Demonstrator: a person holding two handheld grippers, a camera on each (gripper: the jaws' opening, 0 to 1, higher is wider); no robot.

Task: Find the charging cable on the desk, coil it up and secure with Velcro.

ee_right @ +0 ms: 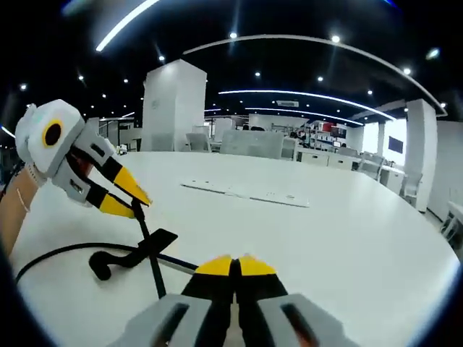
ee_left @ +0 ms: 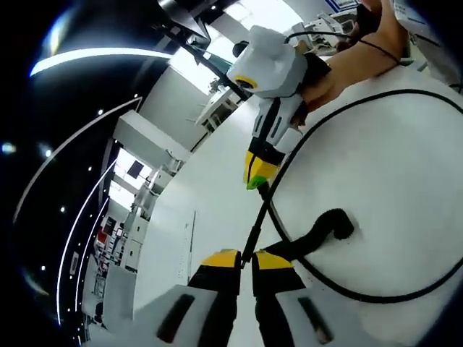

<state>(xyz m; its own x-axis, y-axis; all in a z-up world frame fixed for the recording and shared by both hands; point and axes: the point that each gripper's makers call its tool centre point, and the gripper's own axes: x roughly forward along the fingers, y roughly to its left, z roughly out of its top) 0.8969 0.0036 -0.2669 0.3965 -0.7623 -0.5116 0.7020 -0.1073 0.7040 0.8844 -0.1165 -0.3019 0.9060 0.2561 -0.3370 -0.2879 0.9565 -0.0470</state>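
Note:
A thin black charging cable (ee_left: 255, 224) lies in a wide loop on the white table (ee_left: 376, 181). A broad black Velcro strap (ee_left: 325, 224) sits on it near the crossing. My left gripper (ee_left: 246, 262) is shut on the cable at the bottom of the left gripper view. My right gripper (ee_left: 257, 181), held by a hand, pinches the same strand a short way further along. In the right gripper view, the right gripper (ee_right: 236, 266) is shut where the cable (ee_right: 58, 251) runs in from the left. The left gripper (ee_right: 137, 202) holds a strand above the strap (ee_right: 155, 242).
A person's hand and forearm (ee_left: 347, 58) hold the right gripper; the other forearm (ee_right: 14, 206) shows at the left edge. A flat pale strip (ee_right: 246, 194) lies on the table (ee_right: 325, 231) beyond the cable. Office desks and chairs (ee_right: 253, 142) stand past the far edge.

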